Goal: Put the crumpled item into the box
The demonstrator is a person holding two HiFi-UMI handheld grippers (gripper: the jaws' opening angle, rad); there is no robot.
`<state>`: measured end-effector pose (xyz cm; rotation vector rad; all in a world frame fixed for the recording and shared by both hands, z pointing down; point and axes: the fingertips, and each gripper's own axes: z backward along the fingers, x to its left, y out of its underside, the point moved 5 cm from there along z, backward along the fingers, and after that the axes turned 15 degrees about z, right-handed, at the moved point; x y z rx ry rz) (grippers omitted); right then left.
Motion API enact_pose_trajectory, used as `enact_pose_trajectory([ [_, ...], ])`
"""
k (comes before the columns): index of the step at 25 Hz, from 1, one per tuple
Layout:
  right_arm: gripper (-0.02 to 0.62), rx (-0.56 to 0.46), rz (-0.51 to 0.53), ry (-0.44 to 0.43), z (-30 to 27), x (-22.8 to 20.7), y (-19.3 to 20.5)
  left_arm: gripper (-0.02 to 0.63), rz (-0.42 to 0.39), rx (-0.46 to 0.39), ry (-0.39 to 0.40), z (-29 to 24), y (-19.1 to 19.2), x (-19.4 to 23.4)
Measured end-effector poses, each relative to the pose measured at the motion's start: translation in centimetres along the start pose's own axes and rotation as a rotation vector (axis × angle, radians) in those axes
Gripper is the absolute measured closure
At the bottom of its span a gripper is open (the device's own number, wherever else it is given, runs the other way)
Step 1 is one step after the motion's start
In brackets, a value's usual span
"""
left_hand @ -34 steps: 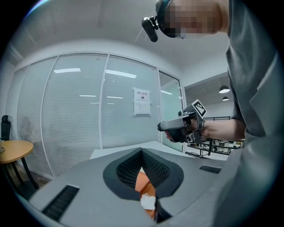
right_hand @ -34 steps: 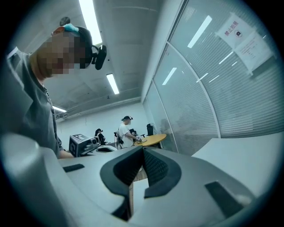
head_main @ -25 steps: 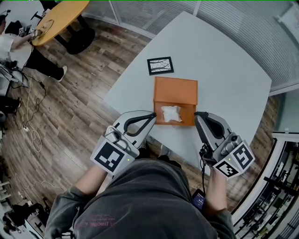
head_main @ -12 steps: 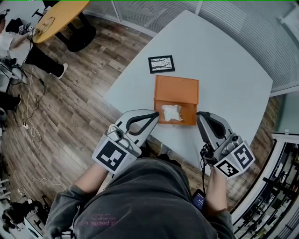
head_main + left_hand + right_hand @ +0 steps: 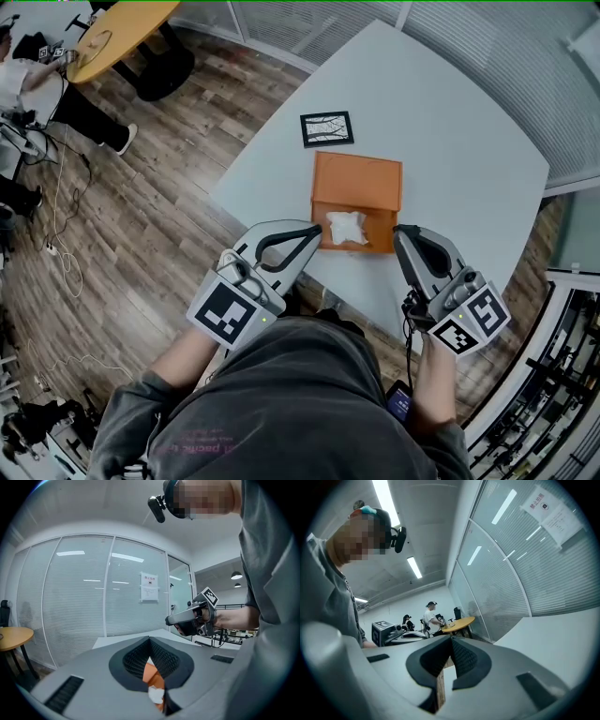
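Side by side, the left claw (image 5: 315, 228) and right claw (image 5: 398, 231) point nearly level, jaws together.

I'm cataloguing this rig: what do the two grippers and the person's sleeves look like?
The left gripper and right gripper are grey shells with black ribbed tongs. Each carries a cube with black-and-white square markers. A black cable hangs under the right one. The person wears a dark grey short-sleeved top.

Pretty much matt all round
The box (image 5: 357, 183) looks like matt cardboard, the crumpled item (image 5: 346, 227) like wrinkled paper, the table (image 5: 450, 141) smooth and matt, the floor (image 5: 141, 206) grainy wood planks; left gripper (image 5: 316, 229) and right gripper (image 5: 397, 232) are matt plastic.
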<state>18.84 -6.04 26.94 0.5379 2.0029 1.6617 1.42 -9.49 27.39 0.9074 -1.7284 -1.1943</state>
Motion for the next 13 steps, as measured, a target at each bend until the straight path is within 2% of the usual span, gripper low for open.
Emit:
enact_pose_trajectory([
  [13, 0.594, 0.012, 0.011, -0.007, -0.41, -0.19, 0.16, 0.594, 0.001, 0.011, -0.001, -0.09, 0.19, 0.19],
])
